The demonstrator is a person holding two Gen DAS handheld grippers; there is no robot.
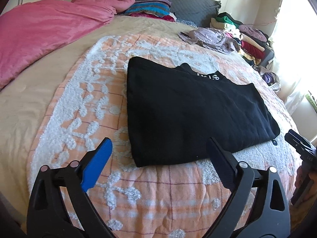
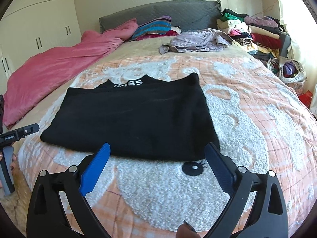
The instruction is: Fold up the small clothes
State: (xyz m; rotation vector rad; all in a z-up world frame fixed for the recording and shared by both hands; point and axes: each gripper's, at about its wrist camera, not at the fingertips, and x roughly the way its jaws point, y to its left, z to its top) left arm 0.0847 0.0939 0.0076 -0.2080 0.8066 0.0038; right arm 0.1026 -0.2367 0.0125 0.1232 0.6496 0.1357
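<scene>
A black garment [image 1: 190, 107] with white lettering near its collar lies folded flat on the orange and white bedspread [image 1: 95, 99]. It also shows in the right wrist view [image 2: 134, 119]. My left gripper [image 1: 159, 144] is open and empty, hovering just in front of the garment's near left corner. My right gripper [image 2: 157, 150] is open and empty, hovering just before the garment's near right edge. The right gripper's body shows at the right edge of the left wrist view [image 1: 301, 146]. The left gripper's body shows at the left edge of the right wrist view [image 2: 17, 132].
A pink duvet [image 1: 43, 29] lies on the bed's left side. A crumpled lilac garment [image 2: 200, 39] lies behind the black one. Stacks of folded clothes [image 2: 255, 33] and a bag of clothes [image 2: 291, 71] sit at the far right. Pillows [image 2: 154, 28] lean on the grey headboard [image 2: 178, 11].
</scene>
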